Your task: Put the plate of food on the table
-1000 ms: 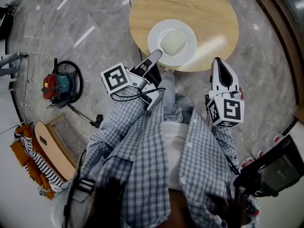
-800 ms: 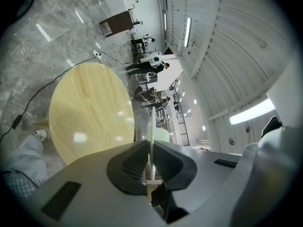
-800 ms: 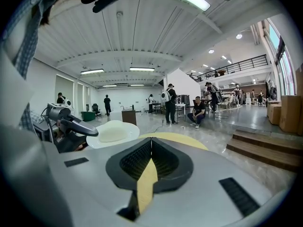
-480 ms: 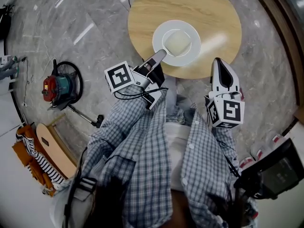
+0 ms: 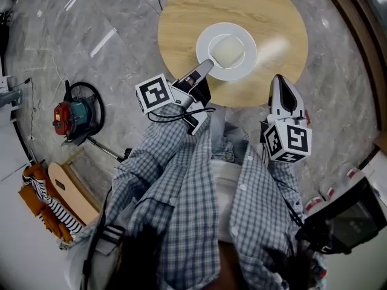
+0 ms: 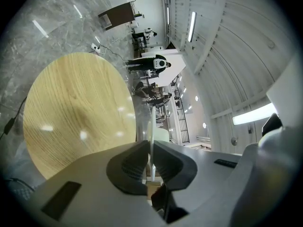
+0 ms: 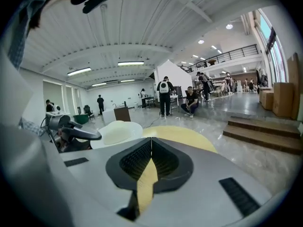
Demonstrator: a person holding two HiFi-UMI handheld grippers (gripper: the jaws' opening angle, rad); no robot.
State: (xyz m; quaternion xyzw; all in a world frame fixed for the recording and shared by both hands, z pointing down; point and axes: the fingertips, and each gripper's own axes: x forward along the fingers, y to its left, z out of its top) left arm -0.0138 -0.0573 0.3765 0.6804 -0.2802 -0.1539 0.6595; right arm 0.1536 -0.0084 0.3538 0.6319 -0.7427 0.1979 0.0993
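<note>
Plate of food [image 5: 227, 51] is lying over the table [image 5: 181, 17] middle. My left gripper [image 5: 207, 64] is clenching its near rim, plate extending straight ahead. My right gripper [image 5: 278, 79] is hanging closed, empty.

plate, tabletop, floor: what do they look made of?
Plate: white, smooth, thin rim; probably glazed ceramic, though melamine is possible.
Tabletop: light wood grain with a soft sheen; lacquered wood or veneer, can't tell which.
Floor: grey, veined, sharp light reflections; polished marble or marble-look tile.
</note>
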